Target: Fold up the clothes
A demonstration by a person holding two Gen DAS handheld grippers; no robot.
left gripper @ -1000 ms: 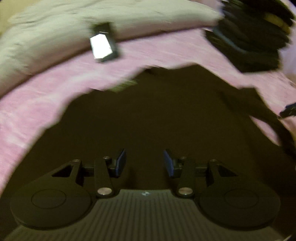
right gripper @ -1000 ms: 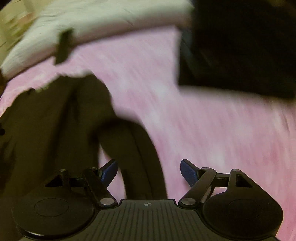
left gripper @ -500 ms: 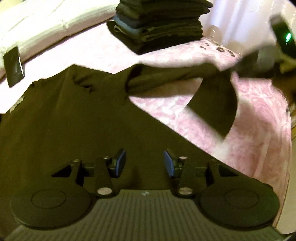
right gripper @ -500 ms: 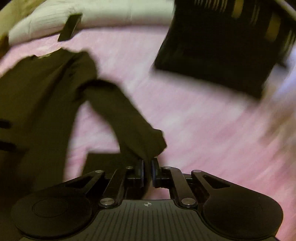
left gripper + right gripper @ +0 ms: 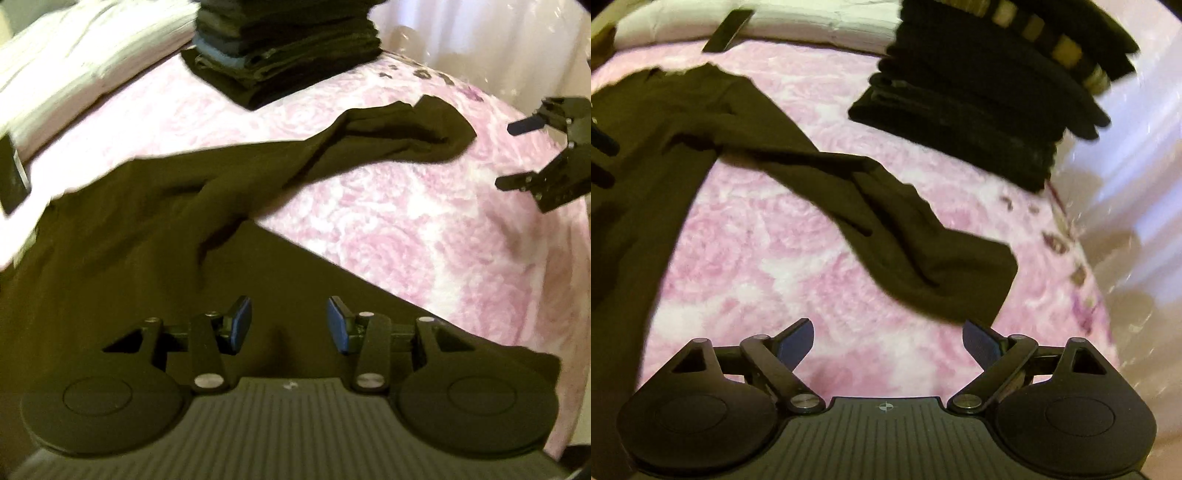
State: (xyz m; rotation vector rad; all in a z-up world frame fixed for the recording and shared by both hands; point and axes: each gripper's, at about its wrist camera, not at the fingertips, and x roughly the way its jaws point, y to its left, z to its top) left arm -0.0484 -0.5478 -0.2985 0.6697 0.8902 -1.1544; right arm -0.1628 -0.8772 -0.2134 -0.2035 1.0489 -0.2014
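A dark olive long-sleeved shirt (image 5: pixel 122 258) lies spread on the pink floral bedspread (image 5: pixel 424 236). One sleeve (image 5: pixel 916 243) stretches out flat to the right, and its cuff (image 5: pixel 439 136) rests on the bedspread. My left gripper (image 5: pixel 290 325) hovers over the shirt's body, its blue pads partly apart with nothing pinched. My right gripper (image 5: pixel 888 338) is opening just short of the cuff, with only bedspread between its fingers. In the left wrist view my right gripper (image 5: pixel 517 153) shows at the right edge, clear of the sleeve.
A stack of folded dark clothes (image 5: pixel 979 110) sits at the far side of the bed (image 5: pixel 284 48). A white pillow (image 5: pixel 85 66) and a dark phone-like slab (image 5: pixel 727 26) lie along the head. The bed's edge (image 5: pixel 1100 295) drops off at the right by a pale curtain.
Half a second ago my right gripper was shut on the sleeve's cuff and drawing it right. It has let go and the sleeve now lies flat. The left view swung right along the shirt.
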